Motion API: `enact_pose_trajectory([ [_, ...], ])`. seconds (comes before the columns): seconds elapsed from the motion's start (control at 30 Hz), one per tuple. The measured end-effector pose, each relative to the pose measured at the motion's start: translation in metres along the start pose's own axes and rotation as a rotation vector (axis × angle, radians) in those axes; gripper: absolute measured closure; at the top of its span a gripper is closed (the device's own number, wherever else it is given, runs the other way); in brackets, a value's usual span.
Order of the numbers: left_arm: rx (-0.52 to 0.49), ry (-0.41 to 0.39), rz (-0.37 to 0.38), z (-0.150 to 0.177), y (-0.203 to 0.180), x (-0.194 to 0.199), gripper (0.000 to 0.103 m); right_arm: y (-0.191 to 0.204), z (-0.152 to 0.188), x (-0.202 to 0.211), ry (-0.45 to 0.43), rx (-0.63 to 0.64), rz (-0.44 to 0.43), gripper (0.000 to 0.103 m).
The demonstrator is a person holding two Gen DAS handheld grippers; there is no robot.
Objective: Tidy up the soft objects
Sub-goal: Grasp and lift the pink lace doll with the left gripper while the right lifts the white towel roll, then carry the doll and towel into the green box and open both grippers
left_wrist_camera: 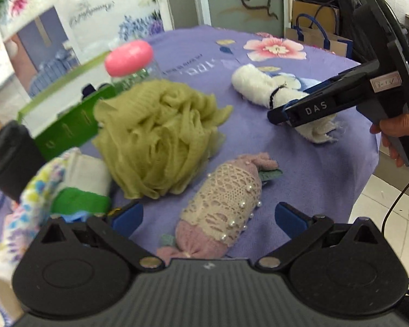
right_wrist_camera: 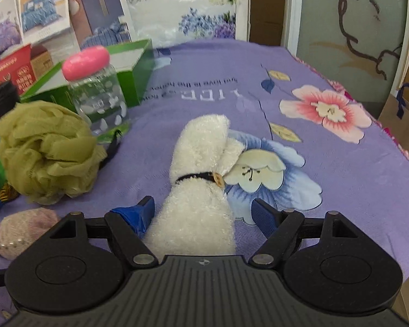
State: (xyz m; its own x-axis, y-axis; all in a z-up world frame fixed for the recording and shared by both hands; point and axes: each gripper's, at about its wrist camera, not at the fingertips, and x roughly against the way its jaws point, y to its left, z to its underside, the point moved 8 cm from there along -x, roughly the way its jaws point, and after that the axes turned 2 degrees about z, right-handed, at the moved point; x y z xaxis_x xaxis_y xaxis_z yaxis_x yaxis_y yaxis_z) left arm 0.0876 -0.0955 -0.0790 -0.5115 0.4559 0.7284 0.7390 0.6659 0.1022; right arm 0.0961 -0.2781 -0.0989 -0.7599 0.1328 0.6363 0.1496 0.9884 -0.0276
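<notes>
A pink roll wrapped in cream lace with pearls [left_wrist_camera: 220, 199] lies on the purple cloth between the fingers of my left gripper [left_wrist_camera: 208, 215]. That gripper is open and its pads stand apart from the roll. A white fluffy towel roll with a dark band [right_wrist_camera: 201, 169] lies between the fingers of my right gripper [right_wrist_camera: 204, 212], which is open; the right pad is clear of it. In the left wrist view the right gripper [left_wrist_camera: 285, 113] reaches over the white roll [left_wrist_camera: 259, 90]. A green mesh pouf [left_wrist_camera: 158, 133] sits to the left.
A clear jar with a pink lid [right_wrist_camera: 95, 87] and a green box [right_wrist_camera: 131, 68] stand behind the pouf [right_wrist_camera: 46, 147]. Folded floral and green cloths [left_wrist_camera: 73, 179] lie at the near left. The purple flowered bedspread [right_wrist_camera: 313, 68] ends at the right, with paper bags [right_wrist_camera: 406, 114] beyond.
</notes>
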Motion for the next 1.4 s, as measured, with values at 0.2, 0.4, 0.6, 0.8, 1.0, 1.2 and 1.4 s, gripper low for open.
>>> enact_pose_trajectory([
  [0.2,0.048,0.059,0.075,0.004,0.003,-0.031,0.010,0.000,0.004,-0.010,-0.058,0.003,0.019,0.035],
  [0.4,0.093,0.054,0.113,0.003,0.007,-0.030,0.023,0.006,0.002,-0.013,-0.064,0.011,0.071,0.033],
  [0.6,0.122,0.060,0.123,0.003,0.006,-0.023,0.046,0.011,0.003,-0.007,-0.069,0.015,-0.021,0.050],
  [0.8,0.224,0.008,0.181,0.000,0.007,0.010,0.054,0.002,0.006,0.020,-0.076,-0.041,-0.089,0.083],
  [1.0,0.326,-0.033,0.255,-0.018,0.014,0.052,0.054,0.000,-0.010,0.067,-0.165,-0.146,-0.210,0.083],
  [1.2,0.337,-0.145,0.144,-0.071,0.064,0.103,0.054,0.018,-0.093,0.092,-0.318,-0.038,-0.277,0.082],
  [1.4,0.297,-0.179,-0.120,-0.146,0.168,0.105,0.054,0.070,-0.206,0.035,-0.352,0.127,-0.342,0.082],
])
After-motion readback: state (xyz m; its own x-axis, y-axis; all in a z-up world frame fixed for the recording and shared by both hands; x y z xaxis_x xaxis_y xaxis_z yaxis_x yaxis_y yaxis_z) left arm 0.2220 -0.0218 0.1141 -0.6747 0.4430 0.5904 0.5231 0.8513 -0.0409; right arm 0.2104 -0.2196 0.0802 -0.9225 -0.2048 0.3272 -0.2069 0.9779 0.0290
